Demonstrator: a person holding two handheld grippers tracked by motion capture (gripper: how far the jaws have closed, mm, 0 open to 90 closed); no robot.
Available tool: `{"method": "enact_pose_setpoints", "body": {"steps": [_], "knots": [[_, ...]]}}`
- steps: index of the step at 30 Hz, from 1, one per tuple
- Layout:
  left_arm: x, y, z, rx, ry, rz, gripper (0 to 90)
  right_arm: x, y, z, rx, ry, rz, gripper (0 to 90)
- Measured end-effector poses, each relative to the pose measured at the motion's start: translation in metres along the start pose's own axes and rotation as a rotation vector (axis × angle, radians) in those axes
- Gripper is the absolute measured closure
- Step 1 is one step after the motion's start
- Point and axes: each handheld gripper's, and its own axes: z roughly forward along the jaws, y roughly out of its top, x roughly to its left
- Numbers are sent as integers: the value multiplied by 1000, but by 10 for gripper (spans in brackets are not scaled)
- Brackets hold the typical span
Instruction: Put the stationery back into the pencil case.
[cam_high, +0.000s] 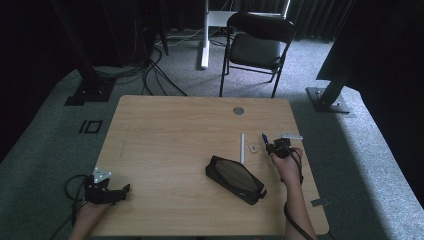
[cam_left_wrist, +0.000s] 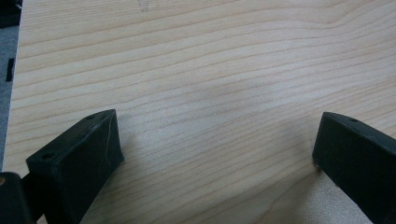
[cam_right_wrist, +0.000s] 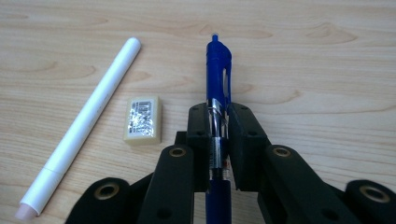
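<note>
We have the right gripper (cam_right_wrist: 218, 140) clamped on the blue pen (cam_right_wrist: 218, 79), its jaws pressed against the barrel (clip end pointing away from us), near the table's (cam_high: 165, 130) right edge. Just beside it lie a small eraser (cam_right_wrist: 142, 119) and a white pen (cam_right_wrist: 84, 123), with the black pencil case (cam_high: 234, 178) closer to the near edge. Our left gripper (cam_left_wrist: 215, 154) rests at the near left corner, jaws wide apart over bare wood.

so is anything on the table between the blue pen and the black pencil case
The right tongs are shut on the blue pen. Between it and the black pencil case lie a small eraser and a white pen, easily cleared by lifting over them.
</note>
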Motion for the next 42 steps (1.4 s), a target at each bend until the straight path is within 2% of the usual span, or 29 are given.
{"method": "enact_pose_setpoints", "body": {"steps": [5, 13, 21, 42], "knots": [[0, 0, 0, 0, 0, 0, 14, 2, 2, -9, -18, 22, 15, 796], [0, 0, 0, 0, 0, 0, 14, 7, 10, -24, -37, 40, -7, 797], [0, 0, 0, 0, 0, 0, 14, 13, 18, -40, -63, 65, -41, 797], [0, 0, 0, 0, 0, 0, 14, 40, 34, -85, -126, 179, -154, 797]]}}
